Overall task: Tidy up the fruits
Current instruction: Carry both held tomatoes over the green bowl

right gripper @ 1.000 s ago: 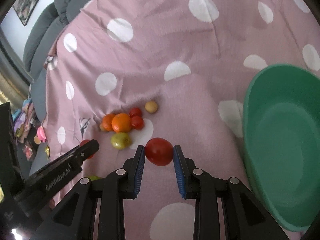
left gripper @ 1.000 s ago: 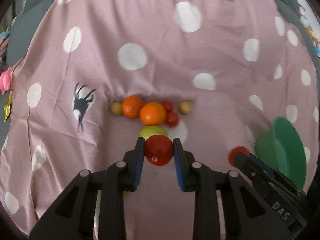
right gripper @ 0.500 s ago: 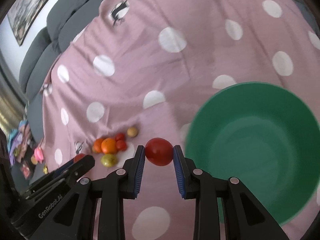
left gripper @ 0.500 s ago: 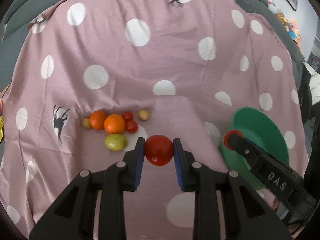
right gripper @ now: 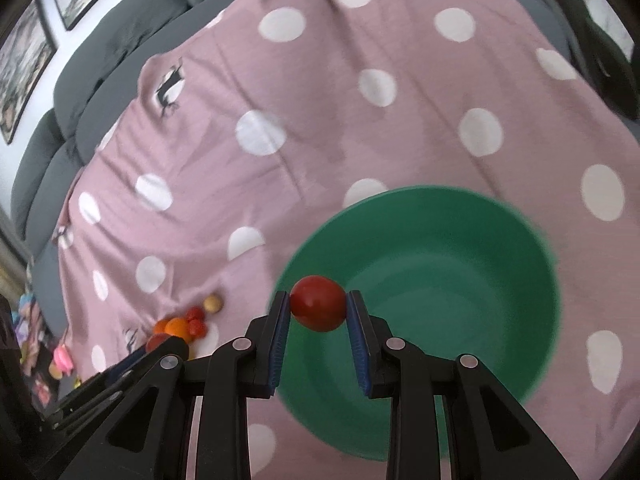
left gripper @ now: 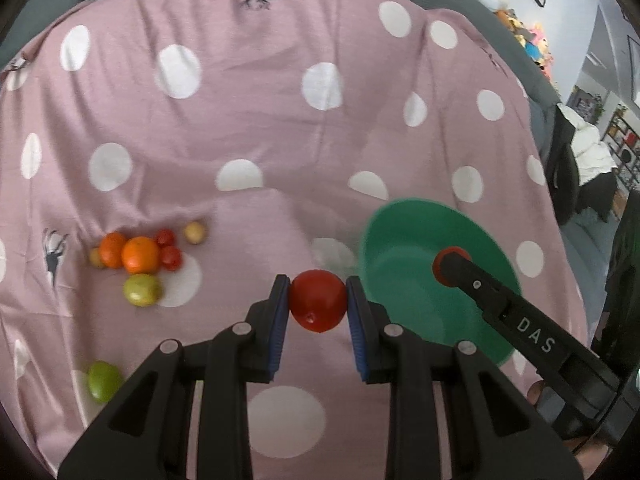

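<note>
My left gripper [left gripper: 318, 306] is shut on a red tomato [left gripper: 318, 300], held above the pink spotted cloth just left of the green bowl [left gripper: 404, 292]. My right gripper [right gripper: 319, 310] is shut on a second red tomato [right gripper: 318, 308], which hangs over the left part of the green bowl [right gripper: 440, 280]. In the left wrist view the right gripper reaches in from the lower right, its tomato [left gripper: 442, 268] over the bowl. A cluster of fruit lies to the left: two oranges [left gripper: 140, 255], small red tomatoes [left gripper: 171, 257] and a yellow-green fruit [left gripper: 142, 289].
A lone green fruit [left gripper: 103, 381] lies near the cloth's lower left. The pink cloth [left gripper: 260, 120] covers a grey sofa [right gripper: 100, 60]. Toys and clutter [right gripper: 44, 356] sit past the cloth's left edge. A dark chair with white cloth [left gripper: 580, 152] stands far right.
Both grippers have moved right with their tomatoes, away from the fruit cluster. The green bowl has come under the right gripper and nearer the left one.
</note>
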`<control>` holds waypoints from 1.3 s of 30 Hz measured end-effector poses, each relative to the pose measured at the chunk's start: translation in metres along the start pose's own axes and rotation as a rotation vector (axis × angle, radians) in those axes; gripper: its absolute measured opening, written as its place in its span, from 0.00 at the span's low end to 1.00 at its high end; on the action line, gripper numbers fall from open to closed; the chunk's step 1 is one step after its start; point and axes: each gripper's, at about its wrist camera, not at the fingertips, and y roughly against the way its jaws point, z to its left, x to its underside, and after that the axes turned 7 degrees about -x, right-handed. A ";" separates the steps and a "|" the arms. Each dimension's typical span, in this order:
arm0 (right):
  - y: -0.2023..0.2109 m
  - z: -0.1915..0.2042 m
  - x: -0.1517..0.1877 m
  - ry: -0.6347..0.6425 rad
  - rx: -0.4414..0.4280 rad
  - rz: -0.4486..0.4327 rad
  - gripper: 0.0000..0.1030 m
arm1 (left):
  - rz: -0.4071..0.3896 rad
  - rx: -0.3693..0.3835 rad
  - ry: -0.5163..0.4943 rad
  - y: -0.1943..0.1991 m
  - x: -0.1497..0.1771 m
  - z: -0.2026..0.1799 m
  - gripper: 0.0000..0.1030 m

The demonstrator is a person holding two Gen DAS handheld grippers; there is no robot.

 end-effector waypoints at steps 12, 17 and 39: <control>0.018 -0.036 -0.006 -0.089 0.053 -0.045 0.29 | 0.015 0.053 -0.085 -0.013 -0.001 -0.045 0.27; 0.021 -0.049 -0.007 -0.126 0.069 -0.051 0.29 | 0.010 0.030 -0.166 -0.020 -0.002 -0.064 0.27; 0.016 -0.063 -0.009 -0.185 0.114 -0.033 0.29 | 0.065 0.108 -0.238 -0.051 -0.001 -0.093 0.27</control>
